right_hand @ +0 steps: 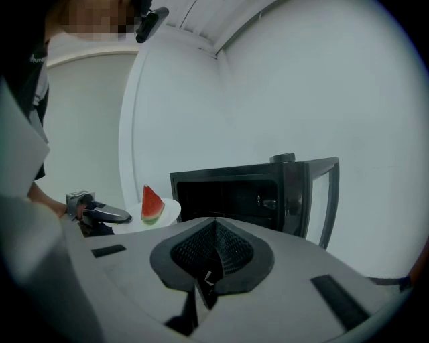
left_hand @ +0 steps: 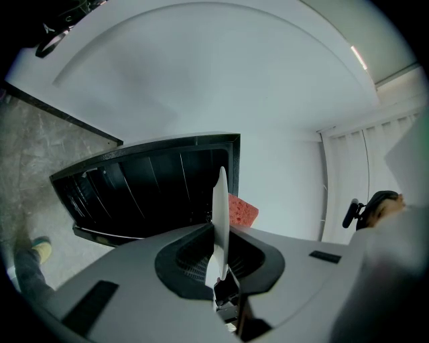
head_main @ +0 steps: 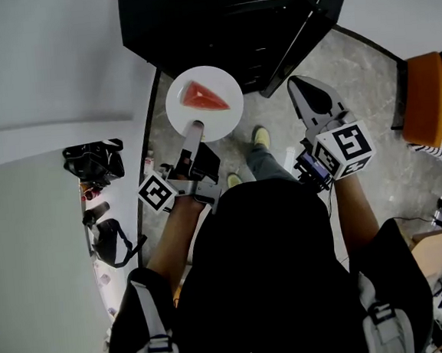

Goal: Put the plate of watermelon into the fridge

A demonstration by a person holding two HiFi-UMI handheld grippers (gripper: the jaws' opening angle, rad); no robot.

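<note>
Two grippers were out in front of the person, both facing a black fridge (head_main: 215, 19) whose door (head_main: 312, 29) stood swung open to the right. The left gripper (head_main: 196, 126) had its jaws nearly together, clamped on the near rim of a white plate (head_main: 227, 117). In the left gripper view the plate (left_hand: 220, 208) showed edge-on, pinched thin between the two jaws. It was held roughly level in the air just in front of the fridge's dark opening, not inside it. One red wedge of watermelon (head_main: 203, 97) sat on the plate with its green rind down, toward the far side from the gripping jaws. From the right gripper view the wedge (right_hand: 152, 203) stood upright with its point uppermost, and the plate hung to the left of the open compartment (right_hand: 228, 194). The right gripper (head_main: 310, 95) had its jaws closed against each other with nothing between them. It was held apart from the plate, near the lower edge of the open door, touching neither. The floor (head_main: 372, 151) below was grey and stone-patterned, and the person's yellow-green shoe (head_main: 260, 136) showed between the two grippers. A black bag (head_main: 93, 161) lay on a white surface at the left, and an orange seat (head_main: 426, 100) stood at the right edge.
</note>
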